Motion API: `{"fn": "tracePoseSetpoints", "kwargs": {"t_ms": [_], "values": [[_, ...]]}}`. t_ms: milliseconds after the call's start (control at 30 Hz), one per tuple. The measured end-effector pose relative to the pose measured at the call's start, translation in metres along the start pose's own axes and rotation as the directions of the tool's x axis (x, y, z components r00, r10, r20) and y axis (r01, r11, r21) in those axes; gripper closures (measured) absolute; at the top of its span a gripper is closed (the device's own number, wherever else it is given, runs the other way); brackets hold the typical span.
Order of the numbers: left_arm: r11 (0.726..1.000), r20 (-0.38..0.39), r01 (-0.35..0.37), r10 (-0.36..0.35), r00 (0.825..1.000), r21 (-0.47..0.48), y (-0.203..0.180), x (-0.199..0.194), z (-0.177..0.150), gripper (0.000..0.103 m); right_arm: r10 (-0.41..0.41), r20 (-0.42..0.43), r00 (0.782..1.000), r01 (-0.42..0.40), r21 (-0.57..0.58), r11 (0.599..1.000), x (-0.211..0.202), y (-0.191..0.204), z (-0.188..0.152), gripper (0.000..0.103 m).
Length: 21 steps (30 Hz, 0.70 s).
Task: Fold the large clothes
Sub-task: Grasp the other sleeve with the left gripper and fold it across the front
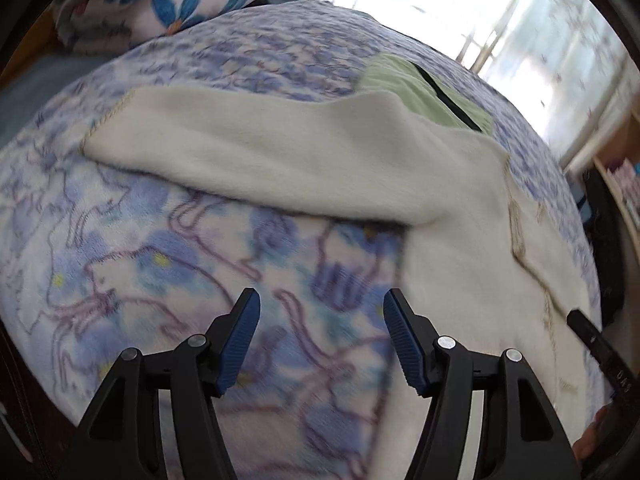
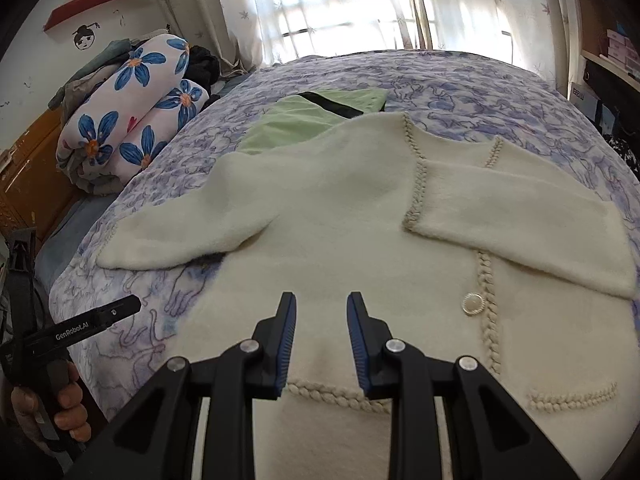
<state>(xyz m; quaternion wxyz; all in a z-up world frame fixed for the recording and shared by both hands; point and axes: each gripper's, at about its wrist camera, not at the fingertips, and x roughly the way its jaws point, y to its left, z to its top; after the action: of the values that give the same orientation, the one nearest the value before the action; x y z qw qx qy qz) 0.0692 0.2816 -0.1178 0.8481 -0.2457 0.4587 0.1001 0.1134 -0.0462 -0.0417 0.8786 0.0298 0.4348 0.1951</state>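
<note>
— Cream fleece, that is what we are working with: a fluffy cream cardigan with braided trim [image 2: 352, 216] spread flat on the blue-and-lilac patterned bedspread [image 2: 480, 96], filling the middle and lower right of the right wrist view.

— And our right gripper [image 2: 322, 300]?

— It hangs directly above the cardigan's lower body, fingers part-way apart and holding nothing. The braided placket with the round pearly button [image 2: 473, 304] sits just to the right of them.

— Which sleeve do we judge comes next?

— The right-of-frame sleeve already lies folded across the chest. The other sleeve [image 1: 248, 152] stretches out toward the left of that frame, its long axis running sideways, cuff at the far left.

— So the left side is nearer?

— Yes. Our left gripper [image 1: 320, 304], fingers wide and empty, hovers over bare bedspread; the sleeve crosses the upper middle of its view, ahead of the fingertips, apart from them.

— And the pale green garment [image 2: 304, 120]?

— Beyond the collar, partly under the cardigan.
</note>
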Motion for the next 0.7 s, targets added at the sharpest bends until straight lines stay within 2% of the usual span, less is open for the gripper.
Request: {"fn": "tracePoseSetpoints", "kwargs": {"t_ms": [133, 233, 333, 433, 567, 600, 667, 700], "values": [[0.988, 0.017, 0.038, -0.036, 0.999, -0.15, 0.052, 0.023, 0.024, 0.04, 0.007, -0.02, 1.0, -0.007, -0.006, 1.0, 0.028, 0.017, 0.009, 0.077], [0.974, 0.031, 0.035, -0.029, 0.999, -0.222, 0.08, 0.042, 0.042, 0.04, 0.001, -0.04, 0.999, -0.002, -0.018, 1.0, 0.048, 0.027, 0.014, 0.077], [0.952, 0.036, 0.076, -0.068, 0.997, -0.296, 0.101, 0.062, 0.06, 0.04, 0.006, -0.056, 0.998, -0.008, -0.027, 1.0, 0.063, 0.035, 0.019, 0.077], [0.936, 0.052, 0.088, -0.075, 0.996, -0.341, 0.111, 0.076, 0.075, 0.04, 0.011, -0.06, 0.998, -0.013, -0.037, 0.999, 0.073, 0.042, 0.022, 0.077], [0.932, 0.07, 0.066, -0.044, 0.997, -0.357, 0.116, 0.092, 0.094, 0.04, 0.008, -0.075, 0.997, -0.011, -0.044, 0.999, 0.086, 0.045, 0.023, 0.077], [0.933, 0.071, 0.051, -0.027, 0.997, -0.357, 0.115, 0.096, 0.097, 0.044, 0.008, -0.08, 0.997, -0.012, -0.042, 0.999, 0.089, 0.044, 0.023, 0.077], [0.936, 0.073, -0.007, 0.035, 0.997, -0.352, 0.116, 0.098, 0.103, 0.06, 0.009, -0.089, 0.996, -0.012, -0.037, 0.999, 0.093, 0.043, 0.023, 0.077], [0.939, 0.072, -0.041, 0.069, 0.995, -0.342, 0.114, 0.1, 0.106, 0.073, 0.009, -0.093, 0.996, -0.012, -0.033, 0.999, 0.095, 0.041, 0.023, 0.077]]}}
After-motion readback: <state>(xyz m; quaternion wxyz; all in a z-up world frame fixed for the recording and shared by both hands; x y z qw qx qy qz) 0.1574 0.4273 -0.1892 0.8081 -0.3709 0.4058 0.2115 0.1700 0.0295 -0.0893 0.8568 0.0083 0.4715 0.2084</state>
